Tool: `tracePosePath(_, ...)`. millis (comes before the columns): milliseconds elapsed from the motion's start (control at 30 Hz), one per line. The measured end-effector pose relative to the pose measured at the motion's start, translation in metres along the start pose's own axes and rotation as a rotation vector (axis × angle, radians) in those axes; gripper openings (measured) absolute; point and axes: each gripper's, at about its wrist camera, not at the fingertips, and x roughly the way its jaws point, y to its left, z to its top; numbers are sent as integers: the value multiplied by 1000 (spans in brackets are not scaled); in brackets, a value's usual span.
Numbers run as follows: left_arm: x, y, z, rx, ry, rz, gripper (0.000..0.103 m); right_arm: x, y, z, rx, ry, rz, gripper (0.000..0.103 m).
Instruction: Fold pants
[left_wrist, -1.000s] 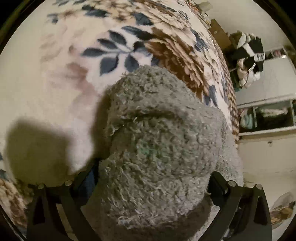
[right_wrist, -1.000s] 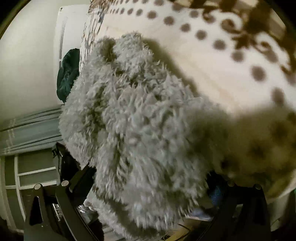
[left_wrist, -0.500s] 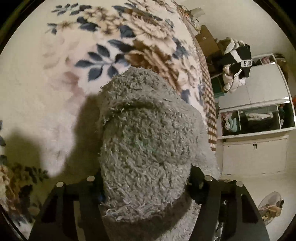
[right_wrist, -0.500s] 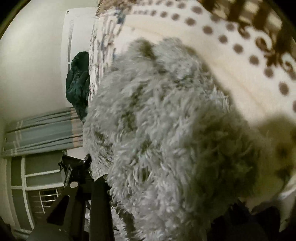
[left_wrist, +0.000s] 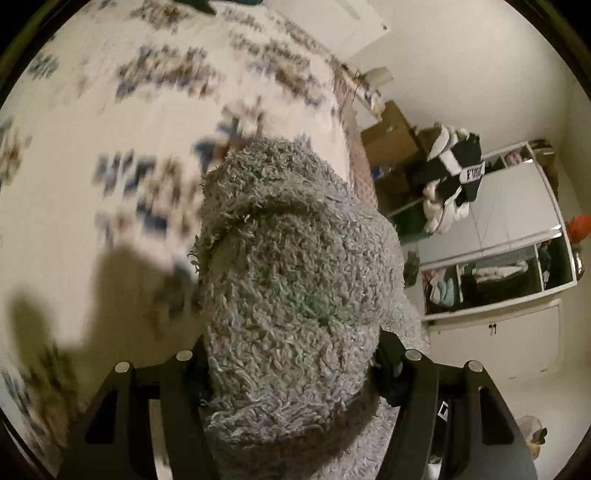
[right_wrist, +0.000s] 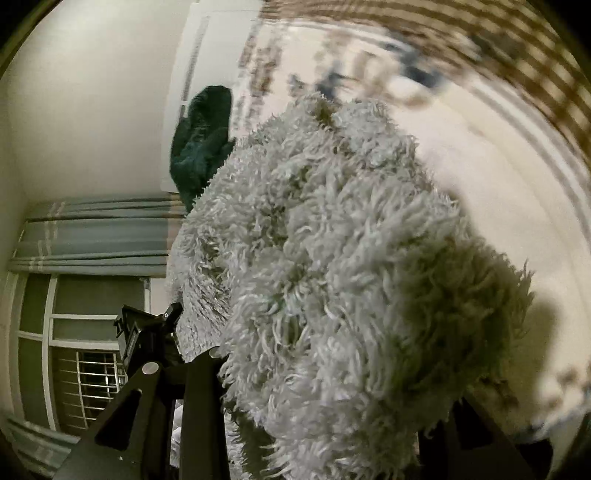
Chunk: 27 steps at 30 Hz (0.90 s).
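The fluffy grey pants (left_wrist: 295, 258) fill the middle of the left wrist view, bunched in a thick roll. My left gripper (left_wrist: 291, 354) is shut on that roll, its black fingers (left_wrist: 184, 369) pressing in from both sides. In the right wrist view another shaggy bunch of the pants (right_wrist: 332, 240) bulges over my right gripper (right_wrist: 332, 387), which is shut on it. Its right finger is mostly hidden by the pile. Both bunches hang above the bed, and the rest of the pants is out of sight below the grippers.
A cream floral blanket (left_wrist: 110, 129) covers the bed under both grippers. A dark green garment (right_wrist: 201, 140) lies at the bed's far end. Cardboard boxes (left_wrist: 391, 136), a clothes pile (left_wrist: 454, 177) and a white wardrobe (left_wrist: 498, 258) stand beyond the bed's right edge. Curtains (right_wrist: 92, 236) hang at the left.
Both grippers went from wide open around the pants to shut on them. Both then rose off the bed with the pants, so more of the room shows now.
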Motion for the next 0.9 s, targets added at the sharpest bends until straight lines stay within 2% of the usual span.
tracePosePath(100, 5, 3, 64, 23, -26, 0, 61, 42, 32, 48, -30, -25, 2, 36)
tracePosePath(233, 22, 27, 145, 34, -36, 18, 62, 121, 65, 116, -40, -47, -9, 36)
tracePosePath(333, 43, 54, 200, 43, -37, 46, 62, 187, 73, 160, -37, -49, -25, 36)
tracePosePath(433, 65, 88, 241, 39, -23, 73, 62, 238, 69, 179, -25, -38, -44, 36)
tracePosePath(533, 84, 124, 268, 13, -3, 107, 62, 276, 56, 185, -29, -11, -82, 36)
tracePosePath(633, 99, 153, 277, -27, 27, 129, 64, 308, 54, 196, -39, 15, -135, 36)
tracePosePath(733, 99, 160, 273, -32, 37, 113, 68, 316, 48, 201, -29, 18, -154, 41)
tracePosePath(900, 99, 152, 273, -7, 50, 122, 70, 310, 36, 195, 21, 3, -151, 41)
